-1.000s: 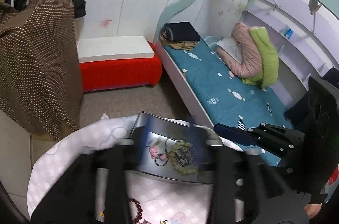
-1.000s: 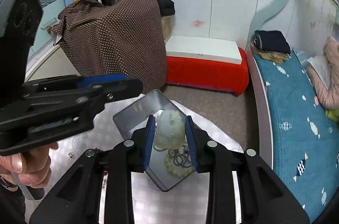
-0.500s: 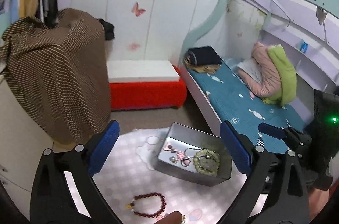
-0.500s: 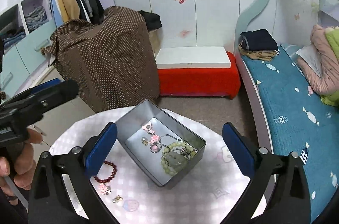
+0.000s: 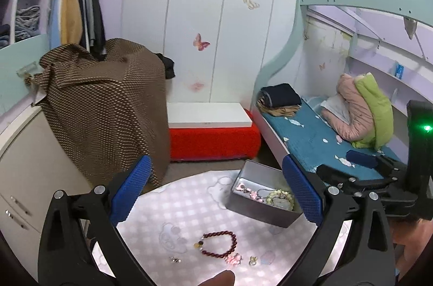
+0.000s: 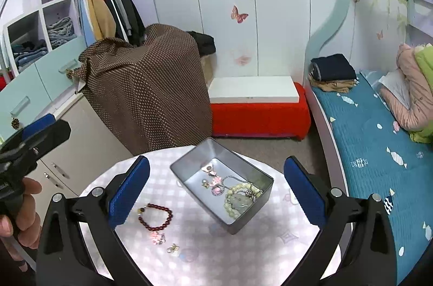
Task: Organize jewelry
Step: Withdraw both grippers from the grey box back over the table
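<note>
Both tools are hanging above the round counter [image 6: 243,253] with nothing between their blue pads. The right tool [image 6: 216,188] is standing spread wide, and so is the left tool [image 5: 216,188]. In the right wrist view, the grey tin [image 6: 222,180] is sitting at about 12 o'clock on the counter, already holding a pale green bead bracelet [image 6: 239,200], a silver chain [image 6: 230,182] and pink charm pieces [image 6: 212,172]. The sorting is looking partly done. Still lying outside the tin, at about 9 o'clock from it, is the dark red bead bracelet [image 6: 155,215] with a pink charm [image 6: 157,237] touching it, and a small gold earring [image 6: 173,248] just beside that. In the left view another tiny piece [image 5: 175,259] is lying at the counter's near edge.
</note>
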`<state>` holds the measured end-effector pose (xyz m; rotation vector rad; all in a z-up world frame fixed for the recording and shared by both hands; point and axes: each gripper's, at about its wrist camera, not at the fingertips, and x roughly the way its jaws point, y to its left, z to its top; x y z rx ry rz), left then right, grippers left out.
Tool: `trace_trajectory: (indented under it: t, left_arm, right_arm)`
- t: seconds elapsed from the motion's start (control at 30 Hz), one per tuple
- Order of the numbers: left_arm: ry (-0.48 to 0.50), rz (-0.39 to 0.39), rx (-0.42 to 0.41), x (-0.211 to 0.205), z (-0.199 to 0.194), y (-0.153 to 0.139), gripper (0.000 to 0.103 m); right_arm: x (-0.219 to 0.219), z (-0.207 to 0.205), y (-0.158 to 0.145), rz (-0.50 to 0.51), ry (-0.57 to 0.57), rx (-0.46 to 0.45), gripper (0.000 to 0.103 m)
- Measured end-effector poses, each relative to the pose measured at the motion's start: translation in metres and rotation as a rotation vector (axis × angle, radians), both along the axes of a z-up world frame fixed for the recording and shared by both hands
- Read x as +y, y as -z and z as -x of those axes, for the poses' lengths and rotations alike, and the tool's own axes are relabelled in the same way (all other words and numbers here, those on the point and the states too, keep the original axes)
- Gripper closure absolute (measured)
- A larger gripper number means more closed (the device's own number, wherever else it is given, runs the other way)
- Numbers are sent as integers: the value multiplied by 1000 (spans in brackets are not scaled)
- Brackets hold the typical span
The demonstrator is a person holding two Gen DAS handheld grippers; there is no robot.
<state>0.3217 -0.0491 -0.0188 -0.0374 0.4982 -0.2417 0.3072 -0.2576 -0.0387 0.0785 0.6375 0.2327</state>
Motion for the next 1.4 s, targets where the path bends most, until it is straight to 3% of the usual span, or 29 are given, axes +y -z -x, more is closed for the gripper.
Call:
trace_trajectory:
  t: [0.4, 0.9, 1.17, 1.4]
  left_arm:
    - [-129, -62, -47, 36, 63, 10, 6]
    - [-189, -109, 74, 66, 101, 79, 6]
    - [-180, -139, 130, 62, 89, 113, 6]
    - [-157, -171, 226, 58, 42, 156, 6]
  right_arm:
    - [10, 59, -17, -12, -2, -90, 7]
    - [36, 93, 35, 75, -35, 5, 7]
    - [49, 87, 72, 92, -54, 94, 7]
    - [52, 78, 92, 98, -62, 151, 7]
